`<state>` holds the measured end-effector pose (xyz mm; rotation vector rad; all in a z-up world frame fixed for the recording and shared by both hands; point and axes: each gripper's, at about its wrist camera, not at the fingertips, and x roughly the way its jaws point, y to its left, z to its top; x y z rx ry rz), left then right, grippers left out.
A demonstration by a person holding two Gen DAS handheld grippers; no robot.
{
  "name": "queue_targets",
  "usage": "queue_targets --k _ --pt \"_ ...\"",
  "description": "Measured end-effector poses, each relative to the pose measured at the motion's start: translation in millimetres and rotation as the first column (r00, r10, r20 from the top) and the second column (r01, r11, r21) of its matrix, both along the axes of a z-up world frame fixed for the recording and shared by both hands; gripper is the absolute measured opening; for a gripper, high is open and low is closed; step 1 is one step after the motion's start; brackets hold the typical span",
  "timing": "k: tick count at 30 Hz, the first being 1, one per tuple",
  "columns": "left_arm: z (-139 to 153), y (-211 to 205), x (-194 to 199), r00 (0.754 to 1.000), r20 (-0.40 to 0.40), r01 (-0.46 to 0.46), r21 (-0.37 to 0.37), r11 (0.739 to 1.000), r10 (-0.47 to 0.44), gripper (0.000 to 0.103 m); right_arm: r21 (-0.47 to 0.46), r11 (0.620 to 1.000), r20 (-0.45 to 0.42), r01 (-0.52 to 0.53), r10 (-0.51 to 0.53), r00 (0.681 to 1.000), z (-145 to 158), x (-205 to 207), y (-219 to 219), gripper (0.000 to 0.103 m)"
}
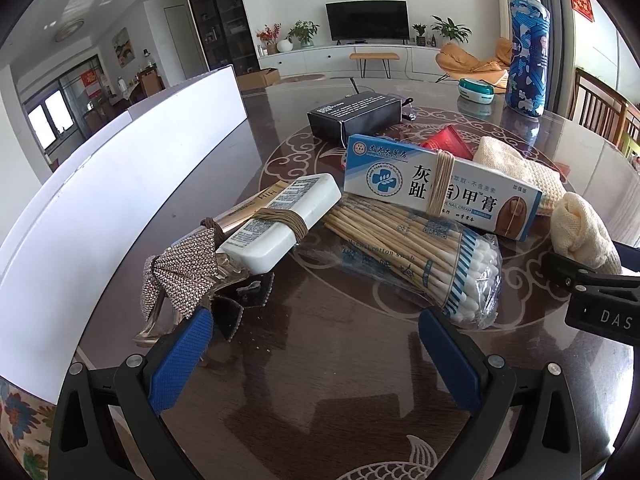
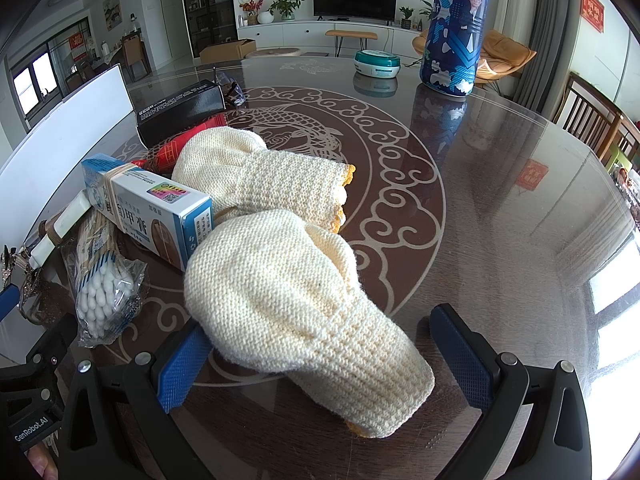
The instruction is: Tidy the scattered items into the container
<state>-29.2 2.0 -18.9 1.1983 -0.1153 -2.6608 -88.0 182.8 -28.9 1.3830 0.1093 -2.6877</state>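
On the glass table lies a pile of items. In the left wrist view I see a rhinestone hair bow [image 1: 184, 276], a white box tied to a gold tube [image 1: 276, 220], a bag of cotton swabs [image 1: 420, 256], a blue-and-white nail cream box [image 1: 440, 188] and a black box [image 1: 356, 116]. My left gripper [image 1: 316, 356] stands open just short of the bow and the swabs, holding nothing. Two cream knitted gloves [image 2: 300, 308] lie in the right wrist view. My right gripper [image 2: 320, 360] is open, and the near glove lies between its fingers. The white container [image 1: 120, 184] stands to the left.
A red packet [image 2: 180, 148] lies under the far glove [image 2: 256, 176]. A tall blue patterned bottle [image 2: 456, 28] and a teal round tin [image 2: 378, 63] stand at the far side of the table. Wooden chairs [image 2: 592, 120] sit beyond the right edge.
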Motion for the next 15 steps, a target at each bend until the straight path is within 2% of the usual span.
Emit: queue_targets --k 10,15 --pt "8.6 1.3 11.9 0.996 -0.080 0.047 0.004 0.999 -0.047 0.103 0.000 1.000 0.000 0.000 0.000 1.000 0.1 0.3 -0.1 0.103" --pt "6.9 13.4 10.6 0.993 -0.066 0.095 -0.037 0.995 -0.097 0.103 0.000 1.000 0.000 0.000 0.000 1.000 0.1 0.3 -0.1 0.103"
